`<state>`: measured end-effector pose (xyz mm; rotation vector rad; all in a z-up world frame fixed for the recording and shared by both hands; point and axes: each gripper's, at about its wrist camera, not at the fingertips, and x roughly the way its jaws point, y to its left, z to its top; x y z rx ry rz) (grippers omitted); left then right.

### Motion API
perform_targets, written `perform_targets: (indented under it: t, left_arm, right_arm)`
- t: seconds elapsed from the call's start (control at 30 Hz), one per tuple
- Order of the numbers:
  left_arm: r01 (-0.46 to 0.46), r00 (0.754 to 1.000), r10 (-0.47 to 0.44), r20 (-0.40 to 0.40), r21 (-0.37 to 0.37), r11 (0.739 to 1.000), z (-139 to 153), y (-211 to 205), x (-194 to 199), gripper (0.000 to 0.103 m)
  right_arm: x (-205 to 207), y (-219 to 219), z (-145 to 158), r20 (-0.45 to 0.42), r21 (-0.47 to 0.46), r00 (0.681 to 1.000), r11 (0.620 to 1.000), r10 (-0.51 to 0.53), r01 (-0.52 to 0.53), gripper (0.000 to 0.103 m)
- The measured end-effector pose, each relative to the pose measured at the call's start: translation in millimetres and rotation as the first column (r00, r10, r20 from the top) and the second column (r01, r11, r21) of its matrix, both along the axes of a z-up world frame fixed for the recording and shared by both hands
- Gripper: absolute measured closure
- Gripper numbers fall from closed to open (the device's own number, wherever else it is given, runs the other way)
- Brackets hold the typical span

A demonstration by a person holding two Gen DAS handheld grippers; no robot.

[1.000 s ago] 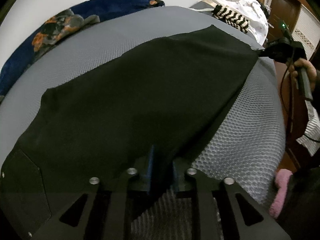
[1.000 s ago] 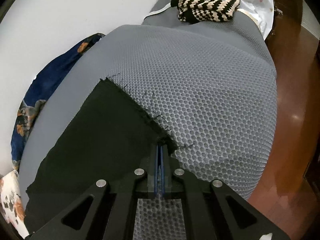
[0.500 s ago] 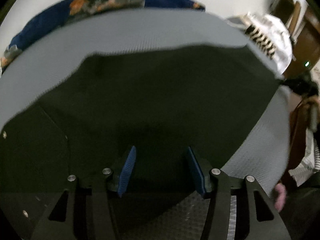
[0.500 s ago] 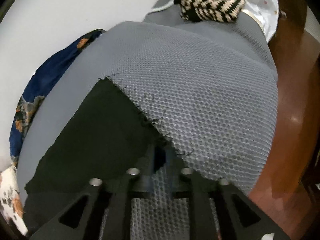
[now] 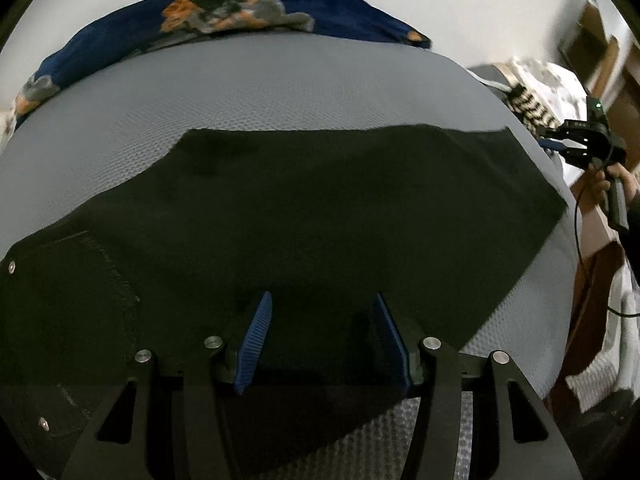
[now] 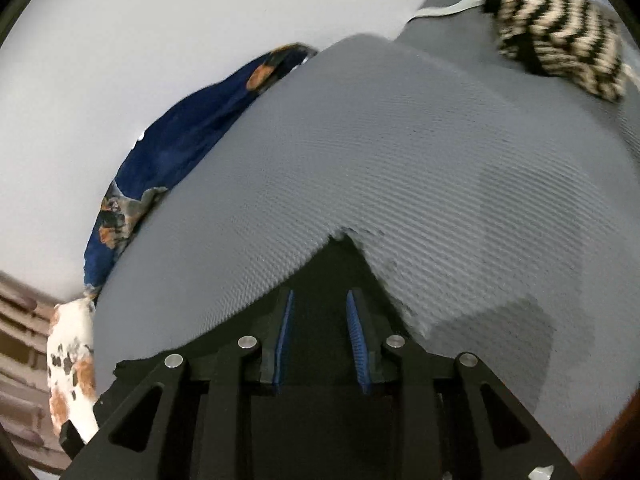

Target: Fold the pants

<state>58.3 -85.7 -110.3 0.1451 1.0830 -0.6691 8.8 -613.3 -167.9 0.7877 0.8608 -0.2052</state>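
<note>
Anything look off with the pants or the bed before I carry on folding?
Nothing stands out. The black pants lie flat on the grey mesh cover; both the left gripper and right gripper are open above them.

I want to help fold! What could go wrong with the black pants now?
Both hand-held grippers, left and right, are open, so nothing holds the black pants. The frayed hem corner might snag on the mesh mattress cover, or the layers may slip apart.
</note>
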Motion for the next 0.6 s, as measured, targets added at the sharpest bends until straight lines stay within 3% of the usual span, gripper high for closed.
perform_targets:
  t: [0.23, 0.6]
  left_arm:
    - [-0.075, 0.997, 0.075, -0.014, 0.004, 0.997, 0, 9, 17, 0.049]
    - [-0.094, 0.995, 0.096, -0.028, 0.042, 0.995, -6, 1, 30, 0.049]
  right_arm:
    - [46, -10, -21, -0.070, -0.006, 0.996, 0.999, 0.050, -0.050, 0.077]
    - [68, -13, -29, -0.102, -0.026, 0.989, 0.993, 0.108, -0.111, 0.078]
